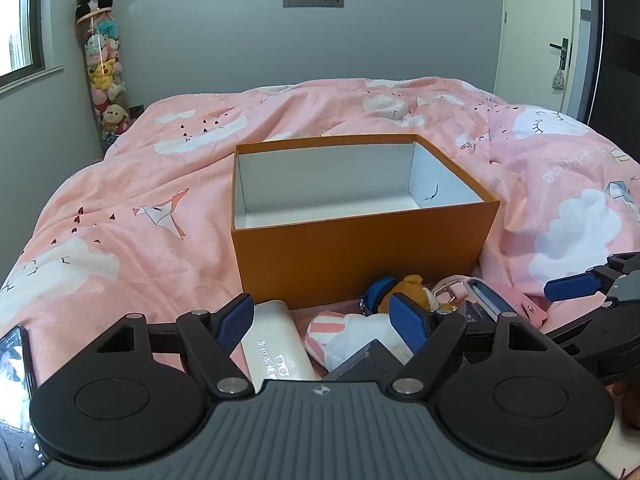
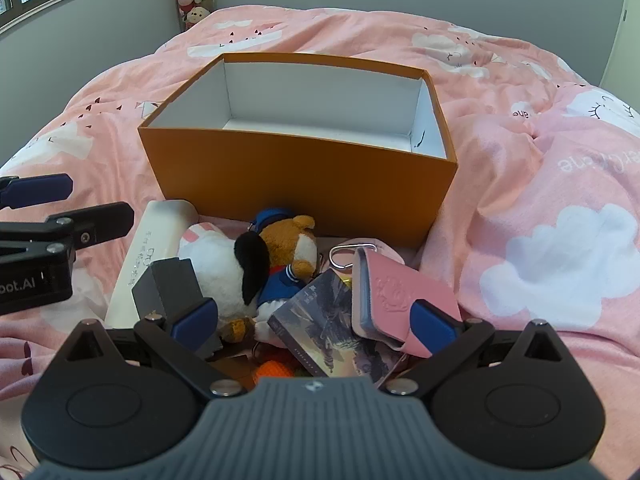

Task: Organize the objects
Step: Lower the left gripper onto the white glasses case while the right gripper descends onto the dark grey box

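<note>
Orange box (image 2: 296,172): we see it empty on the pink duvet (image 2: 520,160).
Clutter: plush dog (image 2: 276,264) just before the box.
Left gripper (image 1: 324,326): spread wide, gripping nothing.
Right gripper (image 2: 312,322): likewise spread.
Right view only: picture card (image 2: 320,320) (hidden from left).

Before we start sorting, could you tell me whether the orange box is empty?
Empty as far as visible: the orange box shows only bare white walls and floor; the near floor is hidden.
</note>
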`<control>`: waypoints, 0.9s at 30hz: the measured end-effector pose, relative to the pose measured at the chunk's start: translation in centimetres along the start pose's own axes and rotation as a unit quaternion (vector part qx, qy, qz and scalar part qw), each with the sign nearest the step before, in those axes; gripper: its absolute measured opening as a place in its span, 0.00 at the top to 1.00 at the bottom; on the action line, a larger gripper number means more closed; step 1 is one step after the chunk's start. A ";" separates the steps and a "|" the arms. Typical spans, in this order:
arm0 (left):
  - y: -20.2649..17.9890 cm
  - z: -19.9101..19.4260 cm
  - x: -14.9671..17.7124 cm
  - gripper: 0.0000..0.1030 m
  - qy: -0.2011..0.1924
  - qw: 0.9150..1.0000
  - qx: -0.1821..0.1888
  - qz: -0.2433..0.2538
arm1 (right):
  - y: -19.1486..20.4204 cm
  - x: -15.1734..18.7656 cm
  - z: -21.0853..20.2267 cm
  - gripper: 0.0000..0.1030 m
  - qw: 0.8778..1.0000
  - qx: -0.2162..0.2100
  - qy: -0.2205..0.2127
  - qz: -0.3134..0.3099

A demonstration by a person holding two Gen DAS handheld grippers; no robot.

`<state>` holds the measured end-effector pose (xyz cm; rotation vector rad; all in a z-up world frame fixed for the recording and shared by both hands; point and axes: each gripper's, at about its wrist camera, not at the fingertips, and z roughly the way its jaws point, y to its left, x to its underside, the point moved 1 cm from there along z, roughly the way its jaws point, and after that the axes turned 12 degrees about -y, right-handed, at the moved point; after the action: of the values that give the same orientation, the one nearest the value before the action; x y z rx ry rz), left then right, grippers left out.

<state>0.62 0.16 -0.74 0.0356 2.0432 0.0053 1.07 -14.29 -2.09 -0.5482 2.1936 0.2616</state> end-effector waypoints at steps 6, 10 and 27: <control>0.0 0.0 0.1 0.12 0.000 1.000 0.001 0.000 | 0.1 0.0 0.1 0.01 1.000 -0.001 0.003 0.000; 0.0 0.0 0.1 0.12 0.001 1.000 0.002 0.001 | 0.1 0.0 0.1 0.01 1.000 -0.001 0.003 0.000; -0.3 0.1 0.2 0.12 0.009 1.000 0.007 0.007 | 0.1 0.3 0.3 0.01 1.000 -0.006 0.011 0.004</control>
<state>0.58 -0.11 -1.00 0.0597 2.0619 0.0003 1.03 -14.23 -2.52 -0.5508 2.2166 0.2761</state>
